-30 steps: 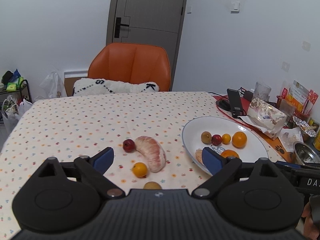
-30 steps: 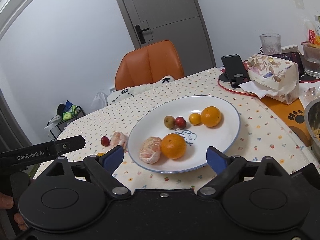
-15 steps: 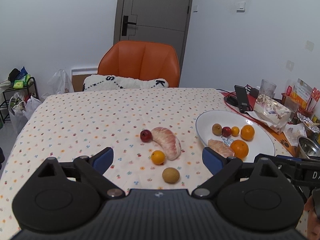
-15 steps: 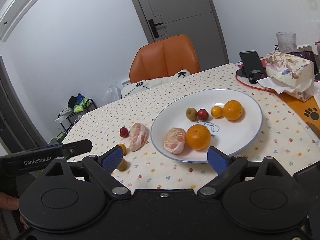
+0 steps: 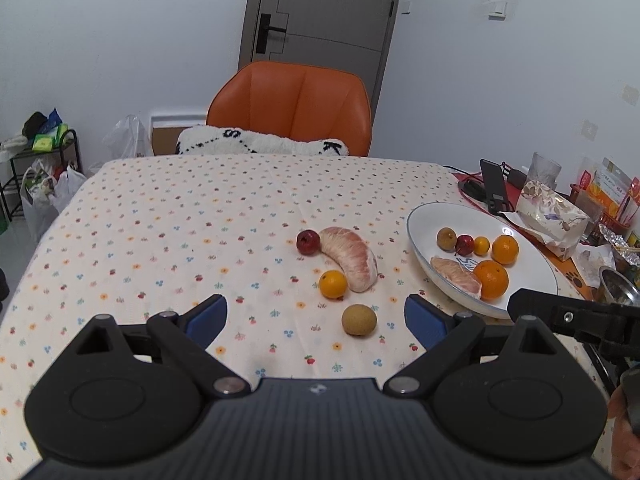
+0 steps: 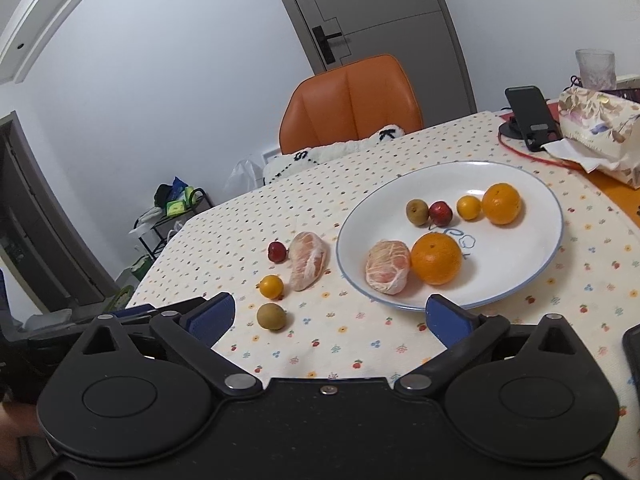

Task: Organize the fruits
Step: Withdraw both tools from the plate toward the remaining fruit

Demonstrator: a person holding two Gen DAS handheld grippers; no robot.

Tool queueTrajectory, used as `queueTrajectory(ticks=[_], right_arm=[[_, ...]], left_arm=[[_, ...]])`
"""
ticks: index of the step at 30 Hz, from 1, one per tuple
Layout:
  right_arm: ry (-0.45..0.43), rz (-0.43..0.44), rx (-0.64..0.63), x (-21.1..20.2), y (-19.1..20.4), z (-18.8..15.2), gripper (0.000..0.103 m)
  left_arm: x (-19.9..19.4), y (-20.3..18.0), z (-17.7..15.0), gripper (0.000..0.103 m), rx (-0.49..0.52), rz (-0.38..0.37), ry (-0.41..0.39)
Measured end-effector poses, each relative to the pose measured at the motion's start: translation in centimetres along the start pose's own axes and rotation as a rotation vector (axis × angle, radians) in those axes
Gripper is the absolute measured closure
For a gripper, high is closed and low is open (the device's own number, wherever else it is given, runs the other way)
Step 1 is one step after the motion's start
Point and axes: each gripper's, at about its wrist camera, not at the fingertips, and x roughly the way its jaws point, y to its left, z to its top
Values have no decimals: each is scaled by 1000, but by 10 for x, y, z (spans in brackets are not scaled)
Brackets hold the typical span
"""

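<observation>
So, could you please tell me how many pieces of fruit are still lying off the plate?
4, all on the tablecloth left of the plate: red fruit, peeled pomelo segment, small orange, brown fruit. None seem hidden.

The steel bowl (image 5: 618,292) is cut off by the right edge of the left view. Its inside is too dark to tell. A dark phone (image 6: 632,354) pokes in at the right view's edge — mostly cut off. The packets (image 5: 612,190) have tiny words — too small to read.

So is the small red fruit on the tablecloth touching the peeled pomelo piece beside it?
Cannot tell. The red fruit and pomelo piece sit edge to edge in both wrist views, neither showing clear contact or gap.
</observation>
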Motion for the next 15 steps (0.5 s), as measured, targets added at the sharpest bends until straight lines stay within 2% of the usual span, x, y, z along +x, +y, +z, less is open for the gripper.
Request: queueTrajectory(ticks=[10, 15], right_arm=[[8, 3, 32, 6, -4, -2, 0], [10, -9, 59, 9, -12, -3, 1]], left_arm=[[13, -3, -5, 14, -28, -13, 9], [19, -7, -4, 24, -23, -15, 9]])
